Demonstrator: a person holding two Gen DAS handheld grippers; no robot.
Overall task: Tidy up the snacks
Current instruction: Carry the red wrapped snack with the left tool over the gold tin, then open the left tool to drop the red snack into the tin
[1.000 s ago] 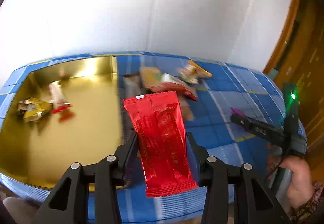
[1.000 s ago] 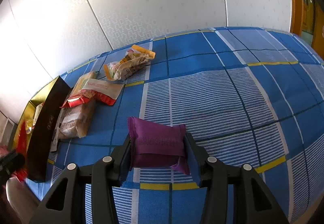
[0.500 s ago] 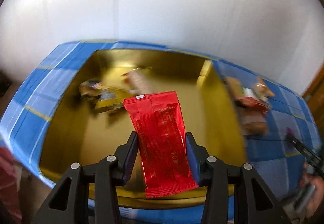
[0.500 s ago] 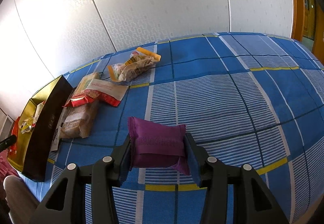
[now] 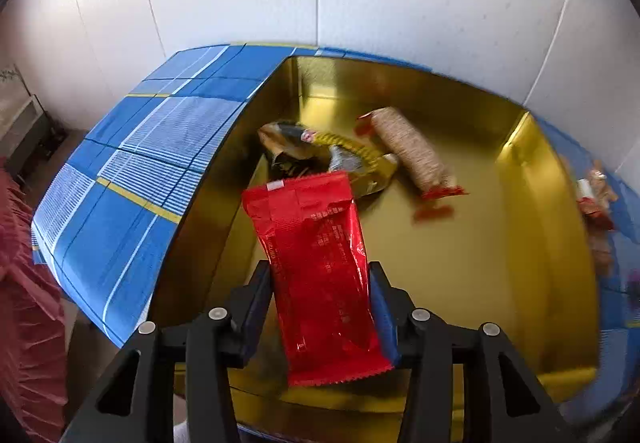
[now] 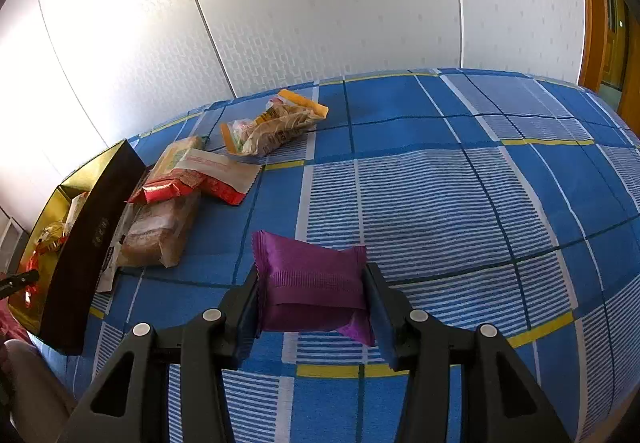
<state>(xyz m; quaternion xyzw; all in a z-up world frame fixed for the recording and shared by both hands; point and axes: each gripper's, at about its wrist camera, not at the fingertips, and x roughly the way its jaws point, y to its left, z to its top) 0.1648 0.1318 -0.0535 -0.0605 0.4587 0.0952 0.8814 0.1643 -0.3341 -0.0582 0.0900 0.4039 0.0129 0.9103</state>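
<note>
The print on the red packet [image 5: 320, 267] is too small to read.

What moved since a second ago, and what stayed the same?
The left gripper carried the red packet from above the blue cloth to over the gold box. Its jaws are opening now, with the packet between them. The right gripper kept still, holding the purple packet, and the snacks on the cloth stayed put.

White panelled wall [image 6: 320, 11], wooden door [image 6: 600, 23], red cloth [image 5: 24, 303]
</note>
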